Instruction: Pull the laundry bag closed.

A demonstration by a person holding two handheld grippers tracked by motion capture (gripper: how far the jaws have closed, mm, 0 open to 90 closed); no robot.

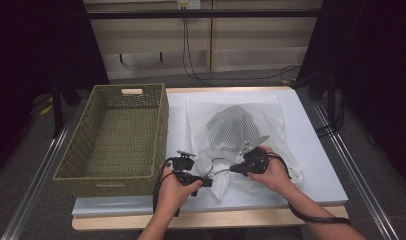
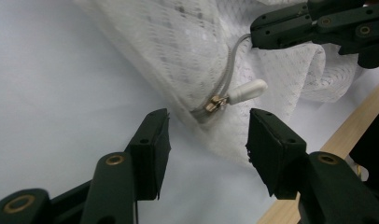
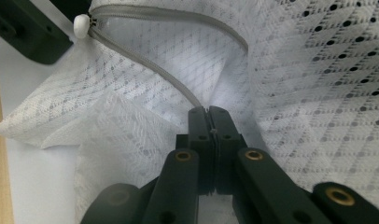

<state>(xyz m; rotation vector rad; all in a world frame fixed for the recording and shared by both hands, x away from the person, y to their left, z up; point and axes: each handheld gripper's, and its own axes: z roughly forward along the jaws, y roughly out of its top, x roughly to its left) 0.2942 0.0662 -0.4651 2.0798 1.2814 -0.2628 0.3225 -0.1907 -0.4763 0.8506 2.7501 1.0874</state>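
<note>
The mesh bag (image 1: 236, 135) lies near the middle of the table (image 1: 311, 150), its zipper end drawn toward the front edge, with something bulky inside it toward the far side; a wicker basket (image 1: 116, 135) stands along the left edge. The right gripper (image 3: 208, 114) is clamped on the bag's edge right at the zipper (image 3: 145, 65), jaws pressed together over the tape. The left gripper (image 2: 208, 128) is spread wide, its jaws standing either side of the white pull tab (image 2: 247, 91) without touching it. The bag looks light, limp and loose-woven, so it will likely bunch and slide rather than resist a pull; the fabric offers little to grip firmly and could snag. The tab is small, smooth and rounded, likely slippery, so the best hold seems to be squarely across its length close to the brass slider (image 2: 217, 102), while the right gripper keeps the zipper taut.
</note>
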